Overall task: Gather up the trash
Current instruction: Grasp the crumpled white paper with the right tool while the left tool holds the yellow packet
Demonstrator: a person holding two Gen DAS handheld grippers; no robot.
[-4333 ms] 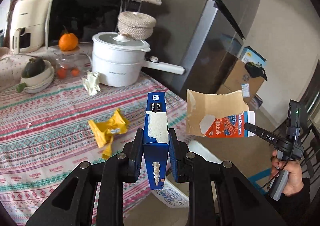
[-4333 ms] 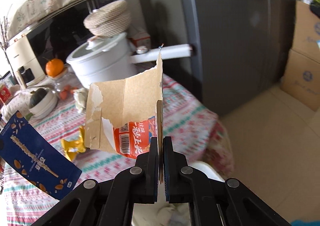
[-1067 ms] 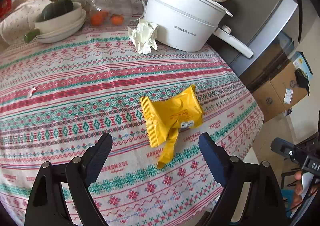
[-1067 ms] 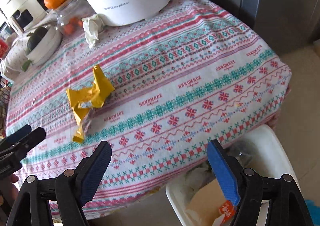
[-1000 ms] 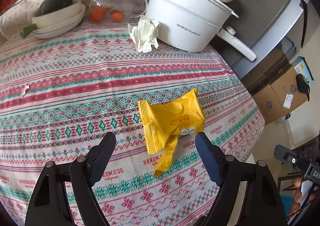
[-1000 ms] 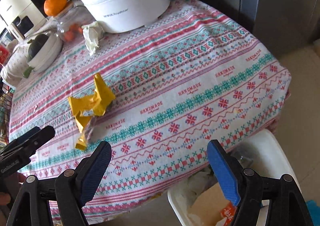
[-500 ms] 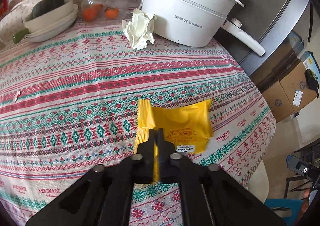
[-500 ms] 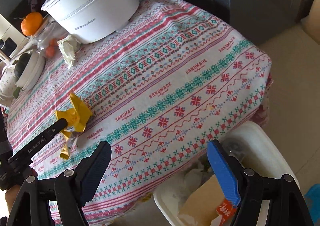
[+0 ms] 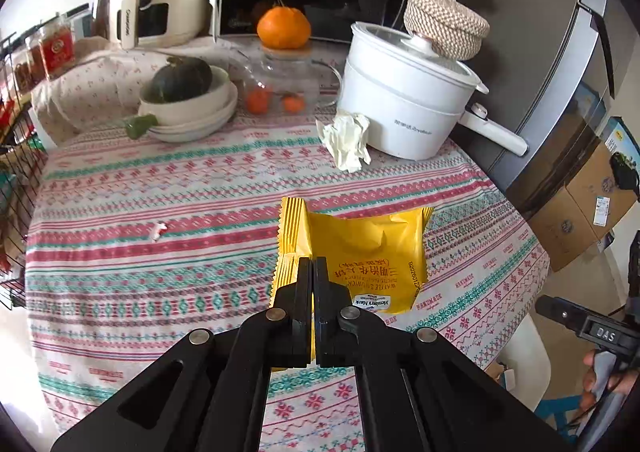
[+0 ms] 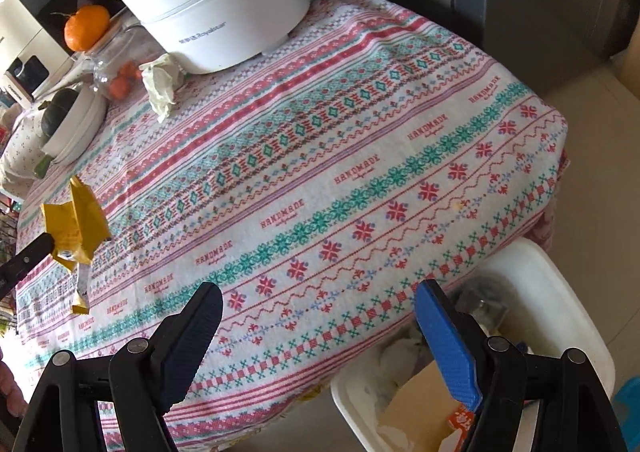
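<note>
My left gripper [image 9: 313,266] is shut on a yellow snack wrapper [image 9: 360,248] and holds it lifted above the patterned tablecloth [image 9: 160,232]; the wrapper also shows at the left of the right wrist view [image 10: 74,224]. A crumpled white paper [image 9: 347,140] lies on the table beside the white pot [image 9: 408,100]. My right gripper [image 10: 320,316] is open and empty, over the table's near edge. The white trash bin [image 10: 560,316] stands on the floor below it and holds torn cardboard [image 10: 424,412] and paper.
A bowl with a green squash [image 9: 182,92], a glass jar with an orange on top [image 9: 284,52], a cream appliance [image 9: 160,0] and a microwave crowd the table's back. A grey fridge [image 9: 560,72] and cardboard boxes [image 9: 592,208] stand at the right.
My left gripper closed on the yellow wrapper and has lifted it off the cloth. Before that both grippers let go of their boxes. My right gripper stays open near the bin.
</note>
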